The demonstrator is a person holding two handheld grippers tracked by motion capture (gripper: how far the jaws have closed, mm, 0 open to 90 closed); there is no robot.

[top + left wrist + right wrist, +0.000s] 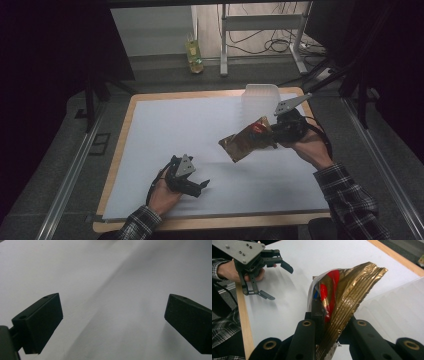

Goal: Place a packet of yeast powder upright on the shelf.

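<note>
A gold foil bag point(247, 141) with red and blue print hangs above the white sheet, right of the middle. My right gripper point(274, 136) is shut on its right end. In the right gripper view the bag point(344, 290) stands up from between the jaws of my right gripper point(329, 317), crumpled and pinched at its bottom edge. My left gripper point(201, 188) rests low at the near left of the sheet, open, with nothing between its fingers. Its two black pads stand wide apart over bare white surface point(112, 322). The left gripper point(280, 283) also appears far off in the right gripper view.
A white sheet point(175, 135) covers a wooden board point(120, 145). A translucent white container point(259, 100) stands at the far right of the sheet, just behind the bag. On the floor beyond are a yellow bottle point(194, 56) and a metal stand point(223, 45) with cables.
</note>
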